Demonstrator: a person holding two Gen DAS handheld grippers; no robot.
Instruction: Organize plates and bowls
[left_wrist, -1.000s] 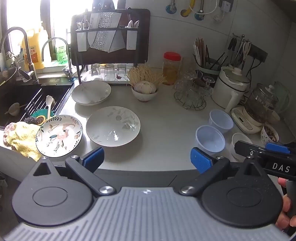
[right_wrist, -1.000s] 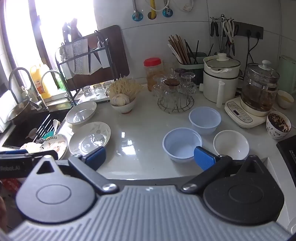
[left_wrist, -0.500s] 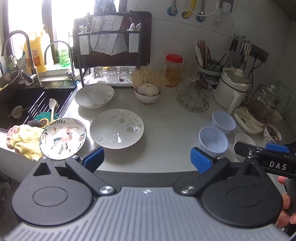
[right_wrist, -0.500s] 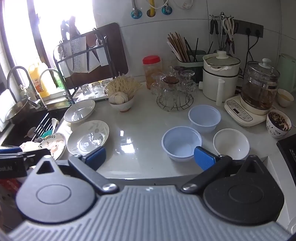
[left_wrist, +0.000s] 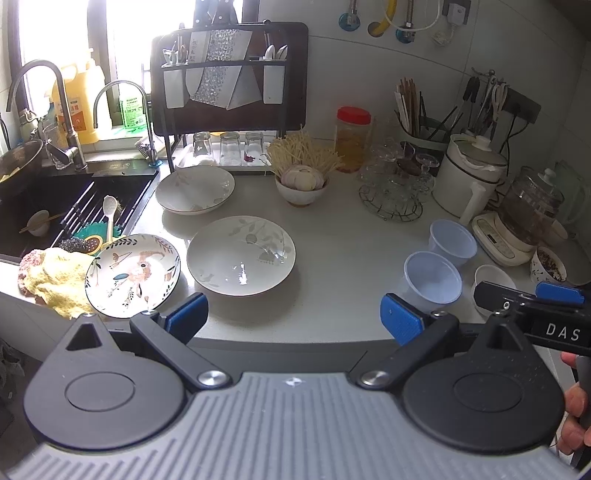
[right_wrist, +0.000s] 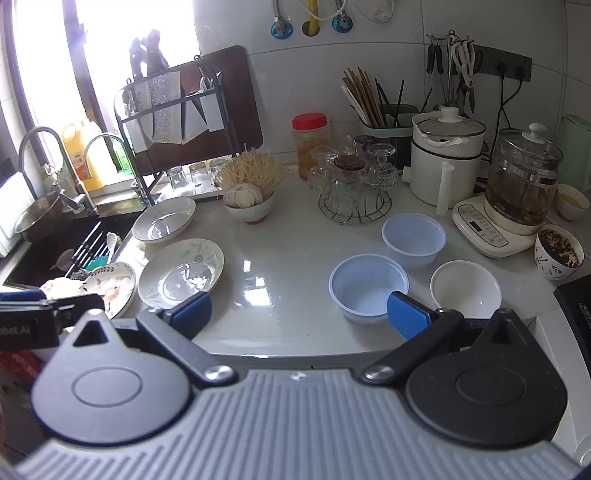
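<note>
A pale kitchen table (left_wrist: 332, 236) beside a dark sink (left_wrist: 55, 199) is being viewed. The left gripper (left_wrist: 293, 317) is being held with its fingers wide apart and empty; the patterned plate (left_wrist: 133, 275) is lying just beyond its left finger, the leaf-print plate (left_wrist: 241, 255) ahead between the fingers. The right gripper (right_wrist: 299, 314) is likewise being held spread wide and empty, the near plastic bowl (right_wrist: 367, 286) sitting just behind its right finger (right_wrist: 408, 317), the white bowl (right_wrist: 465, 288) right of it.
</note>
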